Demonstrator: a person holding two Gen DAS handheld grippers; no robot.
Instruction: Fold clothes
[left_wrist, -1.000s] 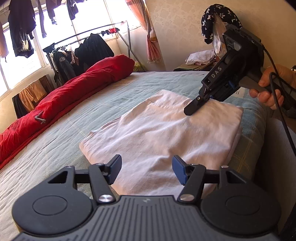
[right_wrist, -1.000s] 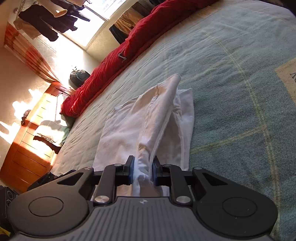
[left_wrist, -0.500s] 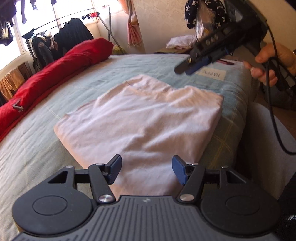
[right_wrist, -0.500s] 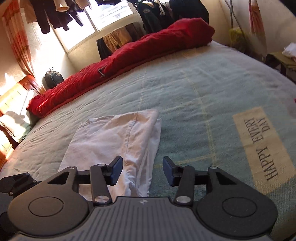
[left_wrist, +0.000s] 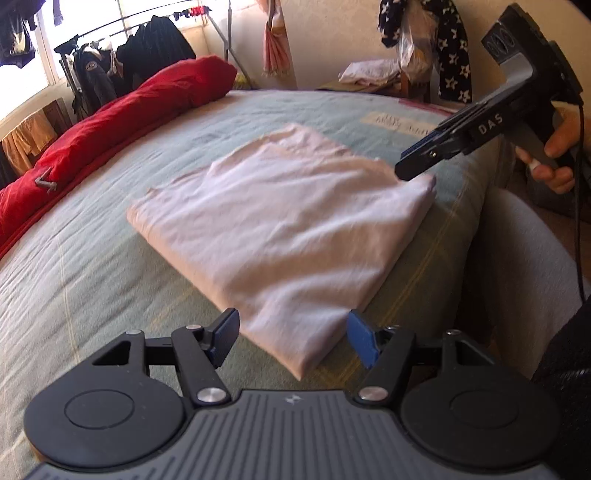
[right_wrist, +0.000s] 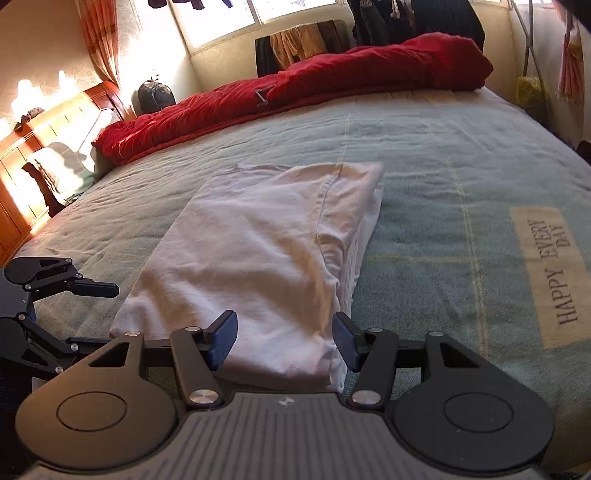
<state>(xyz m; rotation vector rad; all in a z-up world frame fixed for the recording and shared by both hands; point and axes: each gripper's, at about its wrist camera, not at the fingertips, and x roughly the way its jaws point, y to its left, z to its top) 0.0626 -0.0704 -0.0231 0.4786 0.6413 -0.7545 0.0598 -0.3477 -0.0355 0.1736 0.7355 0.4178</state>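
Looking down, I saw the folded cloth (left_wrist: 280, 221) lying flat on the bed (left_wrist: 92, 258). My left gripper (left_wrist: 291, 338) and right gripper (right_wrist: 284, 339) were opening, jaws wide, gripping nothing.

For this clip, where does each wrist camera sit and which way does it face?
Left wrist: on the left gripper, jaws opening, looking across the folded white garment toward the right gripper and a hand.
Right wrist: on the right gripper, jaws opening, facing the red quilt.
Shared: garment, bed, quilt.
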